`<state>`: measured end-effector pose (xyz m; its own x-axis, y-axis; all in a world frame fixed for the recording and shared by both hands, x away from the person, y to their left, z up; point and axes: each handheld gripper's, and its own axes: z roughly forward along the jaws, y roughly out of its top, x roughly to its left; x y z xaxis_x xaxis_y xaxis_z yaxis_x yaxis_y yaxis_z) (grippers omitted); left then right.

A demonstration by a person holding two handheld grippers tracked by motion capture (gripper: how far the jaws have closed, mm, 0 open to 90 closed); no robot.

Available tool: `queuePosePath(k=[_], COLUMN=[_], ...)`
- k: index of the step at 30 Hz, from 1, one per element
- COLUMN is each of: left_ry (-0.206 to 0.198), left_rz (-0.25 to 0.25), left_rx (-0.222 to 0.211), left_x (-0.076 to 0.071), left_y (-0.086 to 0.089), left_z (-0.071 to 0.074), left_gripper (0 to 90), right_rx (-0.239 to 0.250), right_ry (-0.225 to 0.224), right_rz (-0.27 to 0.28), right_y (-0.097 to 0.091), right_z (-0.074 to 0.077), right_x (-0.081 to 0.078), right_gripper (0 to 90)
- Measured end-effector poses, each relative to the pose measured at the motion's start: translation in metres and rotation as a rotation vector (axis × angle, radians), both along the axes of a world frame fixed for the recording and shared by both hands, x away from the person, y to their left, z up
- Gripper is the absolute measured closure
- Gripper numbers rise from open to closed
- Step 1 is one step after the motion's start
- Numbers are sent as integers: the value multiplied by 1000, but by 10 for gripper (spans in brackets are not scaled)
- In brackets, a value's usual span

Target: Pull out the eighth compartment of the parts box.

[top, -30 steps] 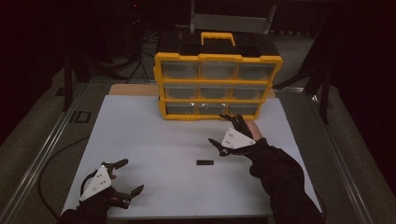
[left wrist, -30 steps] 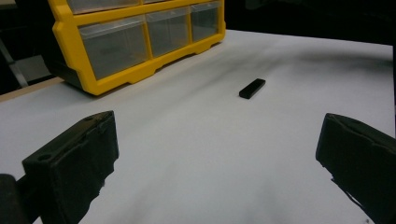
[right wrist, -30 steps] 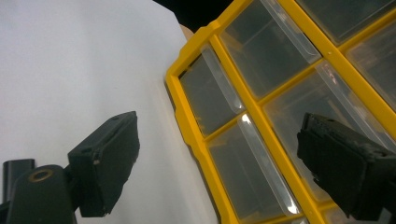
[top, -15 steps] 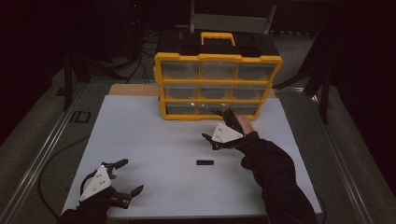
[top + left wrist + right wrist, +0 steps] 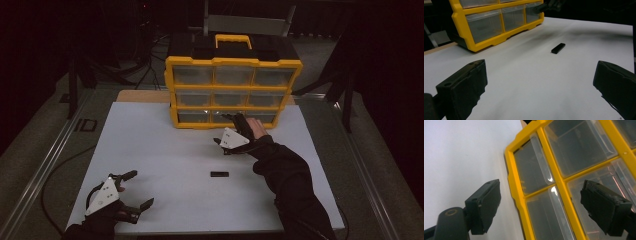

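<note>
Yellow drawer cabinet (image 5: pixel 233 92), right gripper (image 5: pixel 226 131) moved closer

One yellow drawer cabinet (image 5: pixel 233 90), nine clear drawers, one small black bar (image 5: pixel 219 174), two hand-held grippers

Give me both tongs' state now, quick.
Left tongs: open, empty, over the table.
Right tongs: open, empty, at the organizer's bottom drawers.

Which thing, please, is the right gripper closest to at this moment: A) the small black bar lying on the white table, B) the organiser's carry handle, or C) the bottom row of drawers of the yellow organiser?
C: the right gripper is at the bottom row of drawers of the yellow organiser, jaws open.
</note>
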<state>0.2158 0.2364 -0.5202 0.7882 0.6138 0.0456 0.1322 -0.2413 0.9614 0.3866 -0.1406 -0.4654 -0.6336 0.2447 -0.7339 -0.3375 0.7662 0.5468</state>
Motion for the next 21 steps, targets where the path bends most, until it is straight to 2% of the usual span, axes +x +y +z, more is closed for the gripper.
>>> queuePosePath(k=[11, 15, 17, 21], left_ry=[0, -2, -4, -4], left_rz=[-1, -2, -4, -5], left_rx=[-1, -1, -2, -2], left_x=[0, 0, 0, 0], left_y=[0, 0, 0, 0], left_z=[0, 0, 0, 0], left_gripper=[0, 0, 0, 0], right_rx=[-78, -89, -85, -124], right_ry=[-23, -46, -44, -64], right_rz=[-10, -22, -28, -43], right_y=[9, 12, 13, 18], right_z=[-3, -5, -6, -9], right_x=[13, 17, 18, 22], right_gripper=[181, 181, 181, 181])
